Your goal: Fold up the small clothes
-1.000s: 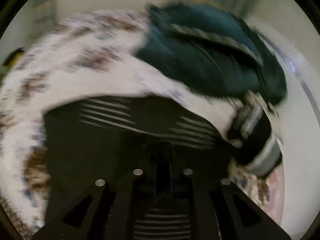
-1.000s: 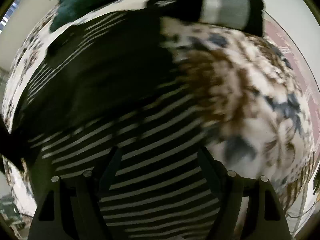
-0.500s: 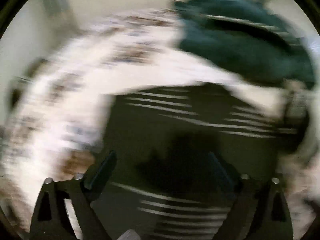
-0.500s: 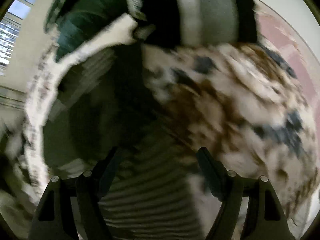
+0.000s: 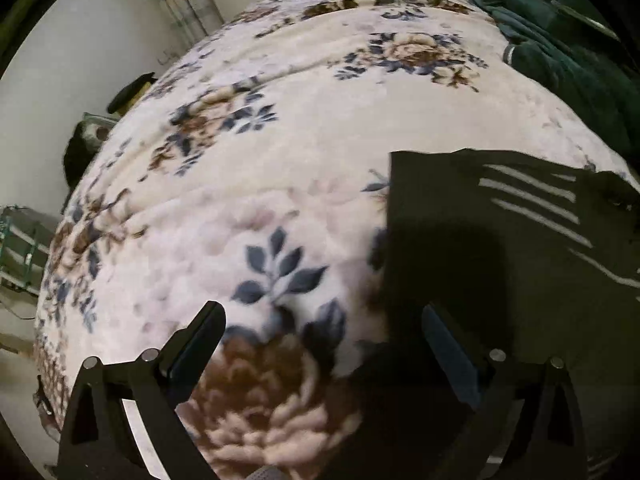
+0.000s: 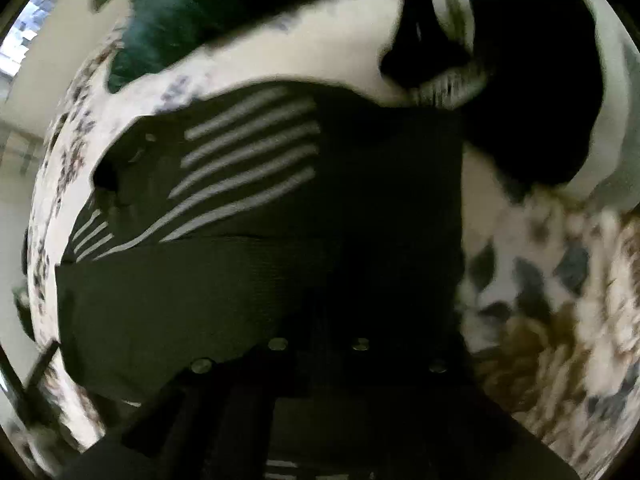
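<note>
A black garment with white stripes (image 5: 520,240) lies on the flowered blanket (image 5: 280,120), at the right in the left wrist view. My left gripper (image 5: 322,320) is open and empty, over the blanket beside the garment's left edge. In the right wrist view the same garment (image 6: 248,200) fills the middle, partly folded over. My right gripper (image 6: 320,340) is shut, its fingers close together on the dark cloth at the near edge.
A dark green garment (image 5: 560,40) lies at the back of the bed and shows in the right wrist view (image 6: 180,20). A black, white and grey striped piece (image 6: 520,80) lies at the right. Walls and a curtain (image 5: 176,4) stand behind the bed.
My left gripper let go of the striped garment, opened and swung left over the blanket. My right gripper went from open to shut on the garment's near edge.
</note>
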Available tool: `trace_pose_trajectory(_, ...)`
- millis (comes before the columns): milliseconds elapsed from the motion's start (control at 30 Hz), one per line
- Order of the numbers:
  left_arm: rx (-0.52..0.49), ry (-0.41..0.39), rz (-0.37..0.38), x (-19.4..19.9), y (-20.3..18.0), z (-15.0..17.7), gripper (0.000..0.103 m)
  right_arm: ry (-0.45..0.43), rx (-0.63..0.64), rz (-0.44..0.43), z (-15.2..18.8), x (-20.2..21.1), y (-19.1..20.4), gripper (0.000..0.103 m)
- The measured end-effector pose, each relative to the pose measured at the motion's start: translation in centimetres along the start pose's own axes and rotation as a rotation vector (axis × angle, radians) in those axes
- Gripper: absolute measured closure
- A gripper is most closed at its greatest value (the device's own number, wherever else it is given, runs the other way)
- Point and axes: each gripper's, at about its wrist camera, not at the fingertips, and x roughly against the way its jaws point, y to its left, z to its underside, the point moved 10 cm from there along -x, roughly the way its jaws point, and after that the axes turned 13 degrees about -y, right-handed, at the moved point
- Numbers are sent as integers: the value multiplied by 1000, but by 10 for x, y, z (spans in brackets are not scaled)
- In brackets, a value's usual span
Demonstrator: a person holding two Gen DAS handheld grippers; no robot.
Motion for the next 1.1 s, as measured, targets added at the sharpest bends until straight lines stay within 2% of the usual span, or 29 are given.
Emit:
trace_pose_trajectory(67,-15,-11,11,-5,-6,-9,3,-40,9,5,-4,16,-1,101)
trace_pose_trajectory(167,-72,-31,26,-19,-16,-24,3,-73,-57,-11,-14,41,-16,101)
trace_pose_trajectory(233,-108,-2,24,-35,-22,-23,3,-85,-64,14,-18,45,-28,101)
trace_pose_trajectory(333,-152,53,40,-60,-30,-10,3,-40,-62,88,-16,30,-48,101)
trace_pose_trajectory(367,-153,70,53,-65,-29,-3,3,4,-59,87,-12,19,-50,100)
trace_pose_trajectory(433,-136,69,76,-60,-25,1,3,70,-72,49,-4,5,-48,90)
trace_pose_trajectory(467,-129,65,80,-55,-22,2,3,88,-92,19,-2,4,-49,76)
trace_pose_trajectory(500,-110,47,101,-38,-19,4,3,97,-126,-39,1,9,-46,68)
trace_pose_trajectory(533,-102,33,118,-26,-17,4,3,96,-148,-85,3,16,-42,53)
trace_pose_trajectory(567,-98,15,136,-9,-16,7,3,98,-164,-126,8,29,-40,47)
trace_pose_trajectory(667,-114,-31,170,53,-19,22,3,145,-190,-151,33,66,-47,46)
trace_pose_trajectory(700,-116,-31,189,68,-24,29,3,153,-192,-158,39,78,-51,46)
trace_pose_trajectory(767,-122,-19,238,106,-43,50,3,171,-164,-155,48,104,-60,35)
trace_pose_trajectory(833,-134,0,281,135,-65,70,3,171,-126,-157,49,126,-69,35)
trace_pose_trajectory(933,-149,37,369,194,-126,124,3,193,-93,-172,45,153,-88,35)
trace_pose_trajectory(1000,-158,73,396,223,-164,163,3,213,-66,-211,35,167,-99,35)
trace_pose_trajectory(1100,-181,181,400,257,-224,233,3,229,-8,-250,9,168,-113,35)
